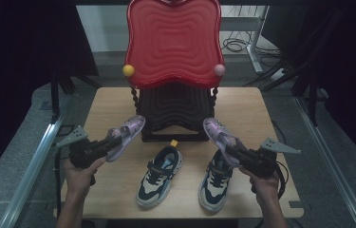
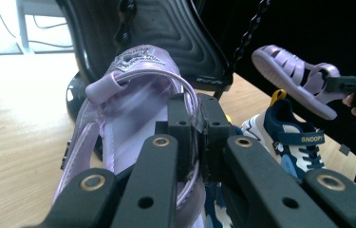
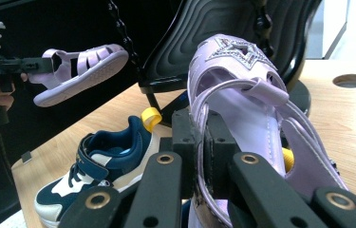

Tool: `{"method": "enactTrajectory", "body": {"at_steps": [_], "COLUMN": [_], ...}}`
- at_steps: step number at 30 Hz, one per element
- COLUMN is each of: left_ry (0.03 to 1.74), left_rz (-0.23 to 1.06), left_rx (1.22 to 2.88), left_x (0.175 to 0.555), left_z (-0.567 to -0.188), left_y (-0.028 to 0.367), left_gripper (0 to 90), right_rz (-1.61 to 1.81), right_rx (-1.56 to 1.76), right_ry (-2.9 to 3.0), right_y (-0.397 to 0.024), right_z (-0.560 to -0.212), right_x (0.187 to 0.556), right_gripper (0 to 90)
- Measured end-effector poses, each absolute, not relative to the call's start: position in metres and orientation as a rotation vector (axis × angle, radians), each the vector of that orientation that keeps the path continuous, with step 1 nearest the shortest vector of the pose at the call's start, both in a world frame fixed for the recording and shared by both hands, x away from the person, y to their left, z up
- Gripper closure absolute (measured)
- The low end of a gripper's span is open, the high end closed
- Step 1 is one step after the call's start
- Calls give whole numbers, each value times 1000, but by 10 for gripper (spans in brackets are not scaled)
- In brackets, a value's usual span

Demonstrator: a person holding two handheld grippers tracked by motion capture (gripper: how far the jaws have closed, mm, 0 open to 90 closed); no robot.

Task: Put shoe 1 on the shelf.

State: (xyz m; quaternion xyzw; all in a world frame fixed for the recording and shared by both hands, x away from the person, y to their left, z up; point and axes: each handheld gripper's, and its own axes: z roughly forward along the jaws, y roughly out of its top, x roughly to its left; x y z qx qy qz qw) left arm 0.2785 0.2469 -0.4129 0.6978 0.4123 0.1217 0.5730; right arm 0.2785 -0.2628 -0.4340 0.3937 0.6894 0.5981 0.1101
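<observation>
Two lilac sandals, light and soft, lifted over the worktop (image 1: 114,102): left sandal (image 1: 126,135) near the rack (image 1: 173,71), right sandal (image 1: 220,137) above the sneakers (image 1: 161,175). Fingers of left gripper (image 2: 192,137) and right gripper (image 3: 199,142) clamped nearly closed on thin heel straps; bendy, likely to swing.

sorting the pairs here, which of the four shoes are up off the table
The two purple sandals: left sandal is clamped in the left hand-held gripper, right sandal in the right hand-held gripper. Both navy sneakers stand on the table.

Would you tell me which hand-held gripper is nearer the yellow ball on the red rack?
Left. The left hand-held gripper is below the yellow ball; the right hand-held gripper is across the table.
</observation>
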Motion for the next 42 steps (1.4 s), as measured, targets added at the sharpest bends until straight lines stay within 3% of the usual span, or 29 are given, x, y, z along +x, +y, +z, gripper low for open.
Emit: {"method": "enactTrajectory", "body": {"at_steps": [42], "left_ry": [935], "left_rz": [253], "left_rx": [1629], "left_x": [312], "left_z": [-414], "left_y": [215], "left_gripper": [859], "right_rz": [1804], "right_rx": [1150], "right_ry": [2050], "right_y": [-218], "right_z": [-433], "right_x": [311], "right_gripper": [857]}}
